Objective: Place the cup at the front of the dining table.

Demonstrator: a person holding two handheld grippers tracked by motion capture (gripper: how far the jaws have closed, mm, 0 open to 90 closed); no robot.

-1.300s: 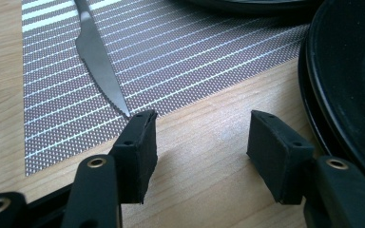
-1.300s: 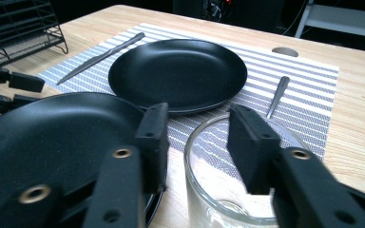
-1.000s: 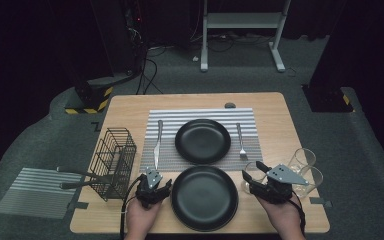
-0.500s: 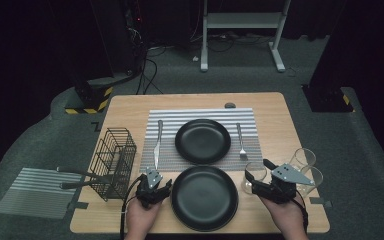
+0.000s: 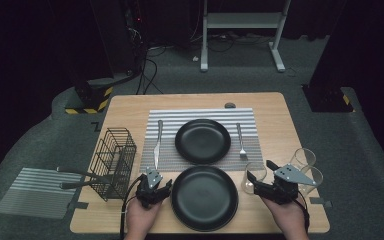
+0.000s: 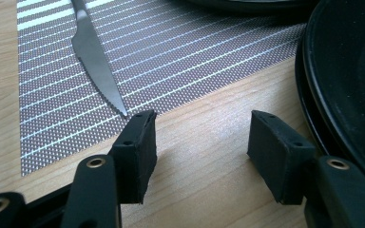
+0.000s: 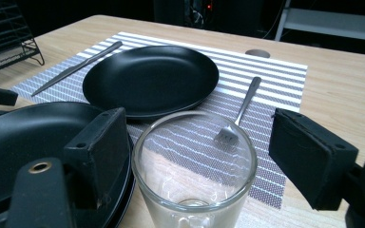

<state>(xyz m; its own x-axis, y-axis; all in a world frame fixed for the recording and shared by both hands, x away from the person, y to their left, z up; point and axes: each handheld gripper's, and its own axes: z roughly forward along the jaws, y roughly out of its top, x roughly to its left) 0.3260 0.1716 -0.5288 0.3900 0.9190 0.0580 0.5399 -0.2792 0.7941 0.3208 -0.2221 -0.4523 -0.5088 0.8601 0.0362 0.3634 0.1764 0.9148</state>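
A clear glass mug stands upright on the wood, right of the near black plate. My right gripper straddles it. In the right gripper view the glass mug sits between the jaws of the right gripper; they have just been opening and the right pad stands clear of the rim. My left gripper rests left of the near plate. Seen from the left gripper view, the left gripper is open over bare wood, with the knife tip just beyond its left jaw.
On the striped placemat lie a far black plate, a knife and a fork. A black wire basket stands at the table's left edge. Two more glasses stand at the right edge. Another striped mat lies on the floor.
The right gripper's jaws have spread apart around the glass mug, and the right hand has shifted slightly right. The left gripper has stayed put.
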